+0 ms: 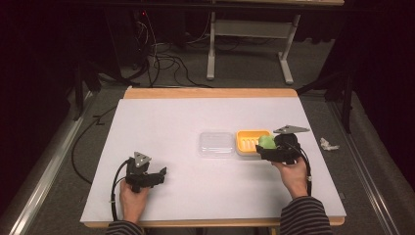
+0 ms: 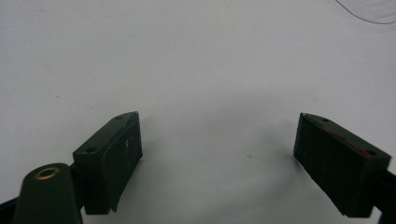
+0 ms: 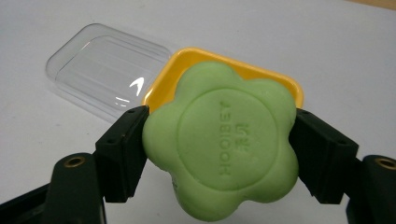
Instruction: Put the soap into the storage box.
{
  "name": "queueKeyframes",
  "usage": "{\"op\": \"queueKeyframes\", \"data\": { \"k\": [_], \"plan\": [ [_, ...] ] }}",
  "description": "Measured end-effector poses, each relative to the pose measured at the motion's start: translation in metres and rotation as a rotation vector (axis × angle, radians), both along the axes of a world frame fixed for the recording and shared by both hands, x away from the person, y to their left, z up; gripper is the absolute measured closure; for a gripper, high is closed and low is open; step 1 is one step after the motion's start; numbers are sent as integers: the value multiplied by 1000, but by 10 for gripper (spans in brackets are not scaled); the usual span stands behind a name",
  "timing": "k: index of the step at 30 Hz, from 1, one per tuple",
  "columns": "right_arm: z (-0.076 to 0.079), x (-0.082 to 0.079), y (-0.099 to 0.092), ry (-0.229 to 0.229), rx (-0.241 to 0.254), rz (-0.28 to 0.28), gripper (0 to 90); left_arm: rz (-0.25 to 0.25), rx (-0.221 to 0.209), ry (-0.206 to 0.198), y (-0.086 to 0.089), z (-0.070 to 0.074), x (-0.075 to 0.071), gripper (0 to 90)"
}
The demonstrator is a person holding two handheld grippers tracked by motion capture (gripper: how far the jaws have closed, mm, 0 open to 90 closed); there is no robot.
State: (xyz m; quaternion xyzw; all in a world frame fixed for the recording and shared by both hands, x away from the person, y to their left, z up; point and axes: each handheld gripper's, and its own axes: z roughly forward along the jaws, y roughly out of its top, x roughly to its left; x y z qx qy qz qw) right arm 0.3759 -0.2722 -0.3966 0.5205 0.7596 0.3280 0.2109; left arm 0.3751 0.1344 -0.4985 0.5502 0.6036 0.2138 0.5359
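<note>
A green flower-shaped soap [image 3: 222, 140] sits clamped between the jaws of my right gripper [image 3: 219, 147], held just above the near edge of a yellow soap dish [image 3: 196, 58]. From above, the soap [image 1: 266, 142] hangs at the right end of the yellow dish [image 1: 249, 141], with the right gripper [image 1: 268, 149] shut on it. A clear plastic lid [image 1: 216, 144] lies flat to the left of the dish, and it lies beyond the soap [image 3: 105, 70] in the right gripper view. My left gripper [image 1: 159, 175] rests near the table's front left, jaws wide apart over bare white surface [image 2: 219, 140].
The white table top [image 1: 195, 196] has a wooden edge at the back. A crumpled white scrap [image 1: 328, 144] lies on the floor off the right edge. Cables and a table frame stand on the floor behind.
</note>
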Motion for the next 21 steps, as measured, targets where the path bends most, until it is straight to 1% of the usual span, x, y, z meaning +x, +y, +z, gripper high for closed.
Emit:
{"op": "queueKeyframes", "data": {
  "k": [1, 8, 11, 13, 18, 21],
  "plan": [
    [1, 3, 1, 2, -4, 1, 272, 0, -1, 0, 0, 0, 0, 159],
    [4, 11, 5, 0, -10, -2, 272, -2, -2, 0, 0, 0, 0, 159],
    [5, 15, 7, 8, -10, -8, 272, -3, -2, 0, 0, 0, 0, 159],
    [5, 20, 8, 15, -7, -8, 272, -1, -6, -4, 0, 1, -1, 159],
    [4, 25, 10, 22, -3, -11, 271, -2, -6, -4, 0, 1, -1, 159],
    [1, 30, 12, 35, -12, -13, 272, -2, -7, -4, 0, 1, -1, 159]
  ]
}}
